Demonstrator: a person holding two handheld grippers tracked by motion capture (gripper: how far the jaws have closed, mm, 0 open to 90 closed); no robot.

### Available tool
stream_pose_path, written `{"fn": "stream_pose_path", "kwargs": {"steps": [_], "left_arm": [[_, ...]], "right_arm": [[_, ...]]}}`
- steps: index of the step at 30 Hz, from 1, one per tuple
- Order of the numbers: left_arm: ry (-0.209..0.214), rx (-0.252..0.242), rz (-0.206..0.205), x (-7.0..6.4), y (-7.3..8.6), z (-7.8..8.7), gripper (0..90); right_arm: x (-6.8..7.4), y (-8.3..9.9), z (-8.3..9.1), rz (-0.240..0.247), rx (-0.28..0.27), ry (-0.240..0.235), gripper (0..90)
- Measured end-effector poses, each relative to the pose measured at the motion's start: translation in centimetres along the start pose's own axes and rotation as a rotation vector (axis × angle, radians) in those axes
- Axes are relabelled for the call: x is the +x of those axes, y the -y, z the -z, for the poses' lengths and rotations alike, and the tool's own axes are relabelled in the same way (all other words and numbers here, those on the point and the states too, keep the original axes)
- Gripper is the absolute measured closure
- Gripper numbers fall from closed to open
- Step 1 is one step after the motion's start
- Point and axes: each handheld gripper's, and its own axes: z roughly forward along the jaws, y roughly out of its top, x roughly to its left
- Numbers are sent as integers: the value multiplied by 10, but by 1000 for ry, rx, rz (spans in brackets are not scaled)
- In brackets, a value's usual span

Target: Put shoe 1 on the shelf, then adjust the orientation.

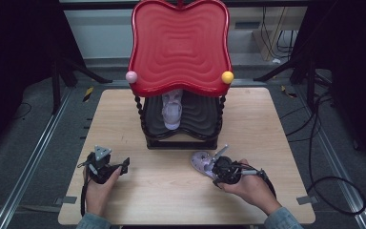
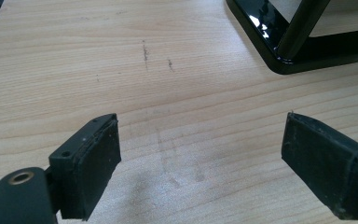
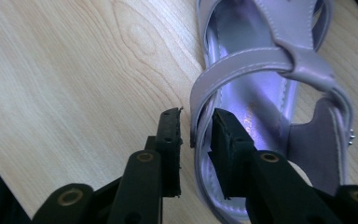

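While rt tongs [image 3: 196, 133] straddle strap, sandal [image 3: 261, 93] lies flat.

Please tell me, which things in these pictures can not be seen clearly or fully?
- Sandal on the table: in the high view the right gripper covers its heel end; the right gripper view cuts off its toe.
- Second sandal on the rack's lower shelf: the red top tray hides its far end.
- Whether the right gripper's jaws touch the strap: unclear.
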Motion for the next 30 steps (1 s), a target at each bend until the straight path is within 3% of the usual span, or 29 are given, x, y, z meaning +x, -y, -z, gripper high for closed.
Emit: {"fn": "stream_pose_path", "kwargs": {"steps": [8, 12, 17, 21, 24, 25, 26, 30], "left_arm": [[0, 0, -1, 1, 0, 0, 110], [-3, -1, 5, 2, 0, 0, 110], [-5, -1, 4, 2, 0, 1, 110], [-6, 1, 1, 2, 0, 1, 110], [-8, 0, 3, 3, 0, 0, 110], [-8, 0, 3, 3, 0, 0, 110], [-8, 1, 2, 3, 0, 0, 110], [-9, 0, 0, 2, 1, 0, 110]], "right_arm": [[-1, -6, -5, 31, 40, 5, 837], [-3, -6, -2, 24, 29, 5, 862], [-7, -1, 9, -16, -61, -32, 864], [-7, 2, 14, -28, -100, -55, 865], [-5, 6, 23, -56, -179, -98, 865], [-5, 6, 23, -56, -179, -98, 865], [-4, 7, 28, -60, -222, -120, 865], [-1, 6, 35, -68, -281, -146, 865]]}}
